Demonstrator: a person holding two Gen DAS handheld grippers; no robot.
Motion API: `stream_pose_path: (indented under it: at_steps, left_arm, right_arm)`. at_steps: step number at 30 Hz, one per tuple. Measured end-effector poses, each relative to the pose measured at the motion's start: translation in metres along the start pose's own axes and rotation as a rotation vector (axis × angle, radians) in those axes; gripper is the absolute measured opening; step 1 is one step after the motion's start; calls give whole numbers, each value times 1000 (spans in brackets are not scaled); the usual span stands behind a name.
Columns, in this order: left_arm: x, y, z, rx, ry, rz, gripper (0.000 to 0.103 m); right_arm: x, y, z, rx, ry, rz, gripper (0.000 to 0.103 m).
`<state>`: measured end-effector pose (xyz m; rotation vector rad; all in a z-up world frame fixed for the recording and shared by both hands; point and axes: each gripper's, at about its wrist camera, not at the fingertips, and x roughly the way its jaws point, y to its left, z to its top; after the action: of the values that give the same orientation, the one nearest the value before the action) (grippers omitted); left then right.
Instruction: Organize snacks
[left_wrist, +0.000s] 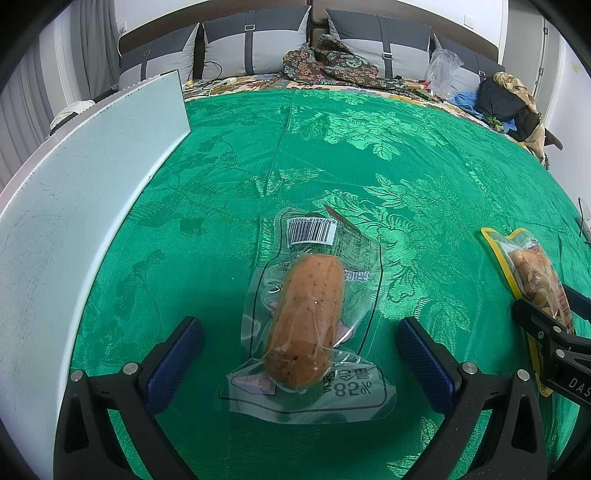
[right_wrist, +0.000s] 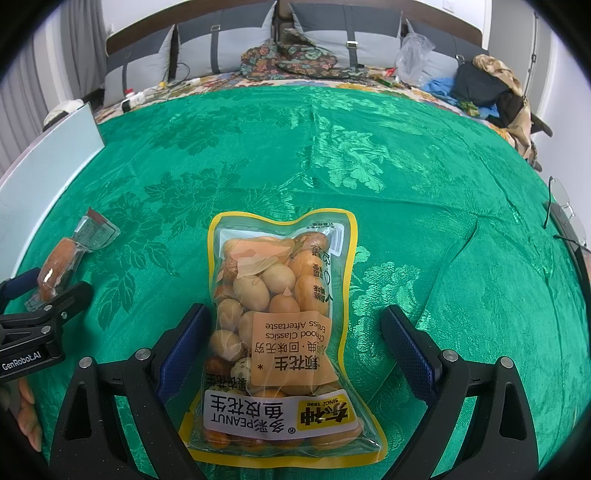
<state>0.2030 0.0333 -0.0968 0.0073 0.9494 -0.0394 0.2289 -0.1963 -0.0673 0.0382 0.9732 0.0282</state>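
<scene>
On the left edge of the green cloth a pale board stands upright like a wall, and we treat it as the limit of our room on that side. Just right of it, our left gripper sits with jaws spread wide, straddling the vacuum-packed sausage, neither pad touching the wrapper. To do this pick well, we judge, we should settle lower and close across the firm meat itself, not the loose clear film at either end, which would likely slip or crumple.

Further right, near the front edge, our right gripper is likewise released around the yellow-bordered peanut bag; its left pad lies just beside the bag's edge, the right pad well apart from it (a small shift rightward would centre the grip). The lumpy contents may roll under pressure, so a slow squeeze seems wise.

Beyond both snacks the cloth runs bare toward the far edge, leaving open room; at the right edge lie spectacles, to be avoided
</scene>
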Motion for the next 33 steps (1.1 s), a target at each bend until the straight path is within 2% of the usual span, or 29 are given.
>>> stream_pose_path:
  at_steps: [33]
  left_arm:
    - [0,0,0,0,-1,0,103]
  right_arm:
    - [2,1,0,1,1,-2,96]
